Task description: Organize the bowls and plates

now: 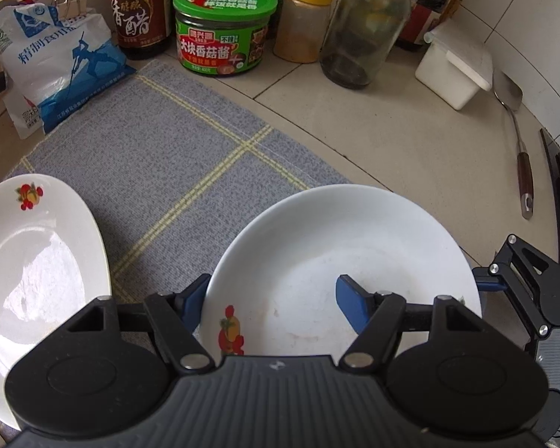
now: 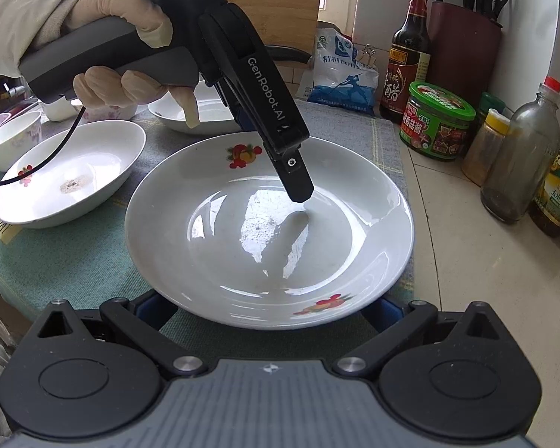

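Grey checked mat (image 1: 160,156) covers the desk (image 1: 392,142); the fruit-print plate (image 1: 354,231) sits lower right. The left claw (image 1: 272,295) straddles its rim unclamped, likely readying a pinch. The right claw (image 2: 267,310) is tucked under the rim, so I cannot tell its grip.

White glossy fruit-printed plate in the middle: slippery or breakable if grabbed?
Probably slippery: the white glossy fruit-printed plate mirrors bright light. Likely stiff yet breakable, since it looks ceramic. Its broad shallow shape should resist tipping.
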Motion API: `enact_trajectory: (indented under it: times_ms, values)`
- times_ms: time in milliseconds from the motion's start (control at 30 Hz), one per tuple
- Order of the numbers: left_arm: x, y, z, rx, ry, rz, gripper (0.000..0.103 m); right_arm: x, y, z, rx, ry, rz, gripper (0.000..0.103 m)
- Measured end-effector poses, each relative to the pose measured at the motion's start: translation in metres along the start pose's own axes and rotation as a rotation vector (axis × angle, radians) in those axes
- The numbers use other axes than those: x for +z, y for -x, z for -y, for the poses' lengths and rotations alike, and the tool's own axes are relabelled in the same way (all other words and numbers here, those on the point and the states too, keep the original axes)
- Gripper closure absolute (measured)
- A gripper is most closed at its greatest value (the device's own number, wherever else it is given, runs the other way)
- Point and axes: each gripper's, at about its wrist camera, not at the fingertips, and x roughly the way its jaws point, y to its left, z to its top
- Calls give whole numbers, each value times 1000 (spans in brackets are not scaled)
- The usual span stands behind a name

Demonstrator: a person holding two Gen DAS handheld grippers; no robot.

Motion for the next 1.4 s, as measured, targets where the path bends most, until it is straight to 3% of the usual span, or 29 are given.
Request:
enact_trajectory:
  times_ms: [400,867,1067,1200,1400]
  values:
    - [34,-17,-13,14,15,42,33,14,-23,34,-3,16,-10,0]
    - [34,-21,-18,22,33,78,31,12,-28,40,-24,-14,-13,0]
    - [13,17,-12,60,42,149,29,13,-14,33,-50,-55,-17,0]
    - [-16,55,-4,101,44,249,17,12,1,18,-85,-65,-14,0]
    - [-73,104,3,161,84,355,9,15,22,-12,-82,-25,4,0]
